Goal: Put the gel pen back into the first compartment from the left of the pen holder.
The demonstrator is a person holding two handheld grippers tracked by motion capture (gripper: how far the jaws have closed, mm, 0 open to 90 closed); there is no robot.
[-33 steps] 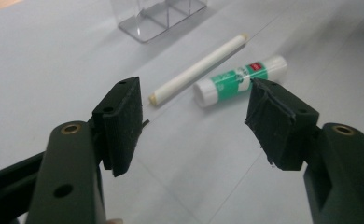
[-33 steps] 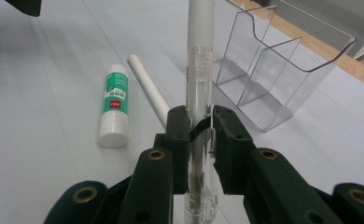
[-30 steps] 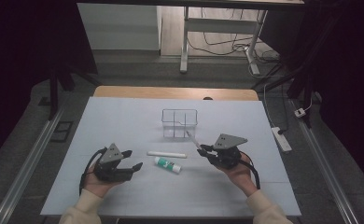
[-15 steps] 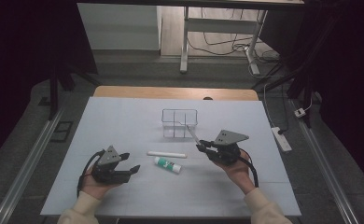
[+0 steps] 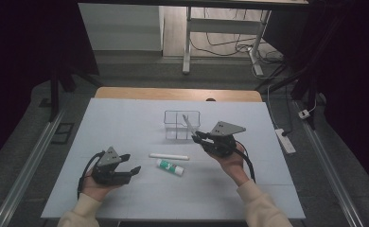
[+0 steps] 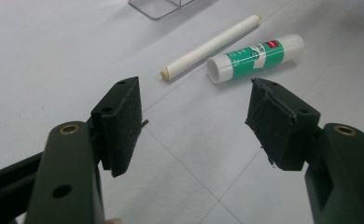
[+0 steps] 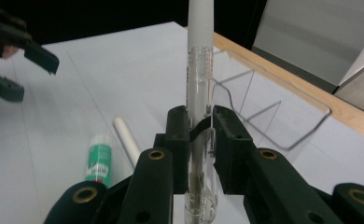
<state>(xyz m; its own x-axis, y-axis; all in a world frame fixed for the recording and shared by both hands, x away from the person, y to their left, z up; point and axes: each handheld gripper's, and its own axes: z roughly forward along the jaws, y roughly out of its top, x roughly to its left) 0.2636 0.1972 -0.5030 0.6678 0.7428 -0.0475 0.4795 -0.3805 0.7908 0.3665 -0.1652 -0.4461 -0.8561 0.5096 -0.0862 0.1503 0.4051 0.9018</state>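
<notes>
High view: right gripper (image 5: 197,135) clamps one pen (image 5: 190,125); left gripper (image 5: 130,163) gapes beside one stick (image 5: 169,156), one glue stick (image 5: 170,167).

The left claw (image 5: 131,163) rests low, jaws apart; the right claw (image 5: 197,137) is raised, apparently clamped tight.

My left claw (image 6: 194,119) has two matte black jaws, each ending in a blocky dark pad with scuffed, chipped edges; behind each pad sits a brass-ringed screw hole, with a plain dark hole further back. My right claw (image 7: 200,140) is built the same, with brass-ringed holes along its black arms. A grey three-cornered plate tops each claw, and a black cable loops away behind it. My sleeves (image 5: 260,208) are cream-coloured.
</notes>
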